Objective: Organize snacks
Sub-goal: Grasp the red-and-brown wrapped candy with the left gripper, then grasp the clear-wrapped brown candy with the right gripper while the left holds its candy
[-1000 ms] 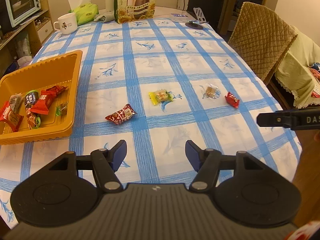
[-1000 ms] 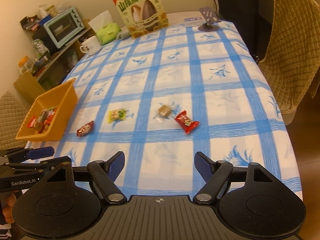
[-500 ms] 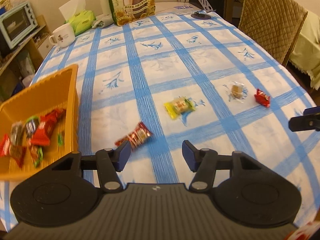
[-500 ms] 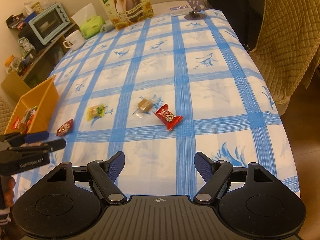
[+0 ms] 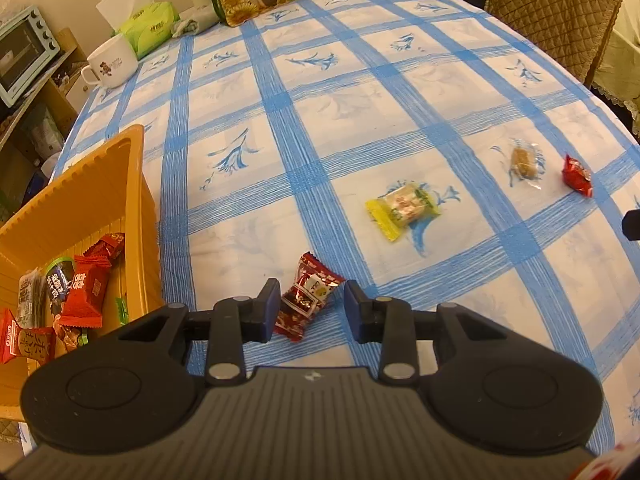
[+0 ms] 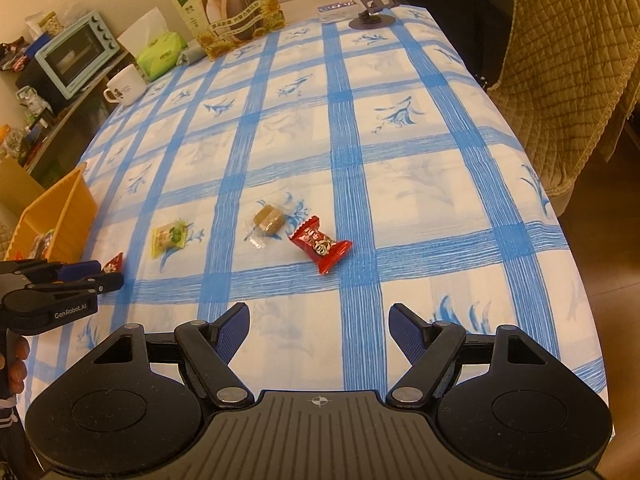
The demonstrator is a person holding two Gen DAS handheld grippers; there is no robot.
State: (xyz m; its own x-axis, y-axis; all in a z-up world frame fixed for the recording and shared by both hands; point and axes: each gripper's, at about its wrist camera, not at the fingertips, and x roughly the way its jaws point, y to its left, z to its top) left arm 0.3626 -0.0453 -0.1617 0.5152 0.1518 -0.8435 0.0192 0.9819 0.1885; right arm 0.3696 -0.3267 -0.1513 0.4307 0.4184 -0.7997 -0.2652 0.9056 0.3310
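Observation:
My left gripper (image 5: 311,304) is open, its jaws on either side of a dark red candy packet (image 5: 307,296) lying on the tablecloth, with a gap to the right jaw. An orange basket (image 5: 100,196) with several snack packets stands at its left. A yellow-green candy (image 5: 402,209), a clear-wrapped brown candy (image 5: 522,160) and a red candy (image 5: 576,174) lie further right. My right gripper (image 6: 319,330) is open and empty, hovering short of the red candy (image 6: 320,249) and the brown candy (image 6: 269,219). The left gripper also shows in the right wrist view (image 6: 90,274).
A sunflower-seed box (image 6: 228,8), a tissue pack (image 5: 150,28), a white mug (image 5: 112,62) and a phone stand (image 6: 370,4) stand at the table's far end. A quilted chair (image 6: 568,64) is at the right edge. A toaster oven (image 6: 76,54) sits on a side shelf.
My left gripper has moved forward and down until its jaws flank the dark red candy packet. My right gripper has moved closer to the red and brown candies.

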